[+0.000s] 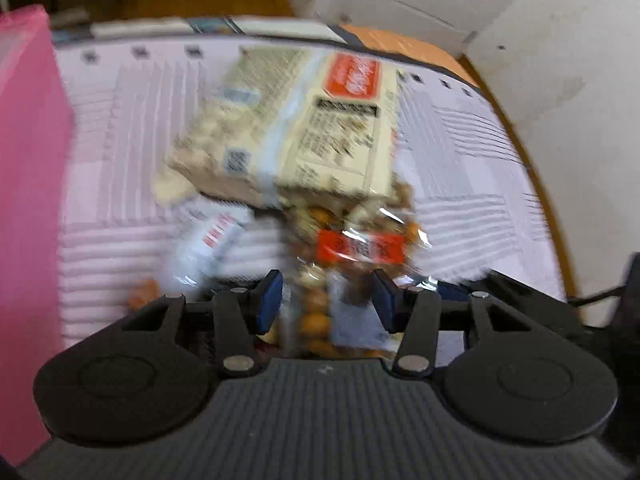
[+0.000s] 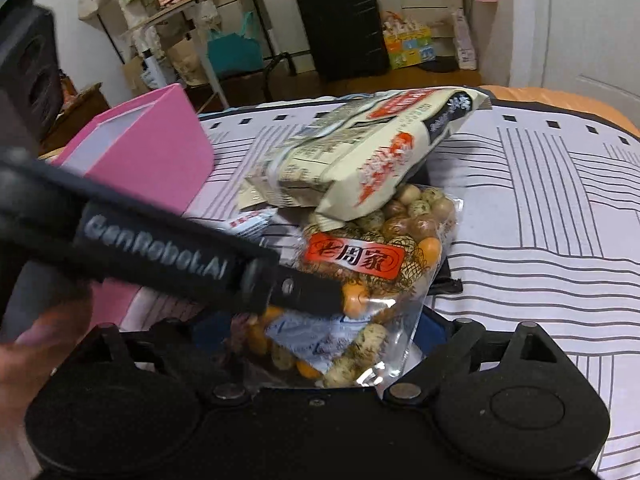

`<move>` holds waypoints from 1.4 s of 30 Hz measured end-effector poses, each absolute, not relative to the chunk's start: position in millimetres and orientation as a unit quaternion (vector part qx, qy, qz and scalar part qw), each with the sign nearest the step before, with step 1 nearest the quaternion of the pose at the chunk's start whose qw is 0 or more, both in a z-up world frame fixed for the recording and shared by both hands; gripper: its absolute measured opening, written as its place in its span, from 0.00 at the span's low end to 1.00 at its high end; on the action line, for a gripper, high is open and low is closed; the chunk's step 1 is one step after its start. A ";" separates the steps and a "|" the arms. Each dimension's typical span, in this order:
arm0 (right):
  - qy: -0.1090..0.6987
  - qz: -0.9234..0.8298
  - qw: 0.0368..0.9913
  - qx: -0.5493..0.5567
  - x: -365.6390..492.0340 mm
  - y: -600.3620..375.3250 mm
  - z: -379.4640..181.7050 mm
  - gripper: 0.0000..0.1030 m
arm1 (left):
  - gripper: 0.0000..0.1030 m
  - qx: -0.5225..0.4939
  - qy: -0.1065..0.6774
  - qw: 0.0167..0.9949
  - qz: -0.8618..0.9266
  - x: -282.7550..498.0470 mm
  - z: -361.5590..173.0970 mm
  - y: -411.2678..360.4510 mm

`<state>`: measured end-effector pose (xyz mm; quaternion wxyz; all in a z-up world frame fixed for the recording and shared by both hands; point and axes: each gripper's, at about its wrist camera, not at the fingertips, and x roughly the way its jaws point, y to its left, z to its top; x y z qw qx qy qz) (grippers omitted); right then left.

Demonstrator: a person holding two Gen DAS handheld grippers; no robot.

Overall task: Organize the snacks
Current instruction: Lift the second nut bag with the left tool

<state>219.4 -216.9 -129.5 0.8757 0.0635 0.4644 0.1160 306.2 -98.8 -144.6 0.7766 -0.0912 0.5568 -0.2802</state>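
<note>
A clear bag of coated nuts with a red label (image 2: 372, 276) lies on the striped cloth, also in the blurred left wrist view (image 1: 356, 256). A cream snack bag with red print (image 2: 360, 156) rests partly on it (image 1: 304, 128). A small white packet (image 2: 250, 224) lies beside them (image 1: 212, 240). My left gripper (image 1: 326, 300) is open, its blue pads either side of the nut bag's near end; it reaches across the right wrist view (image 2: 312, 292). My right gripper (image 2: 320, 340) has the nut bag's near end between its jaws; the bag hides its fingertips.
A pink open box (image 2: 152, 160) stands at the left on the cloth (image 1: 28, 200). The striped cloth (image 2: 540, 220) covers an orange table whose edge (image 1: 532, 168) curves at the right. A black suitcase (image 2: 344, 24) and clutter stand on the floor beyond.
</note>
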 end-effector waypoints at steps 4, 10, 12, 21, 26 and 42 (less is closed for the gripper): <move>0.465 0.110 0.877 0.051 221.0 -213.1 -134.7 0.94 | 0.42 -0.108 0.560 0.767 -0.294 301.6 -152.9 -95.7; 0.456 0.090 0.885 0.026 209.7 -203.8 -132.0 0.91 | 0.42 -0.086 0.544 0.776 -0.307 290.6 -149.5 -97.5; 0.457 0.083 0.885 0.030 204.8 -202.4 -129.2 0.91 | 0.42 -0.081 0.544 0.775 -0.312 289.0 -147.2 -98.3; 0.472 0.067 0.877 0.065 178.7 -209.2 -120.0 0.90 | 0.42 -0.047 0.542 0.770 -0.334 266.8 -134.8 -105.3; 0.479 0.057 0.874 0.061 168.8 -203.6 -110.4 0.89 | 0.41 -0.036 0.543 0.768 -0.336 254.6 -128.0 -109.5; 0.518 0.047 0.853 0.043 117.6 -187.2 -75.5 0.87 | 0.41 -0.040 0.583 0.730 -0.355 209.9 -100.3 -98.0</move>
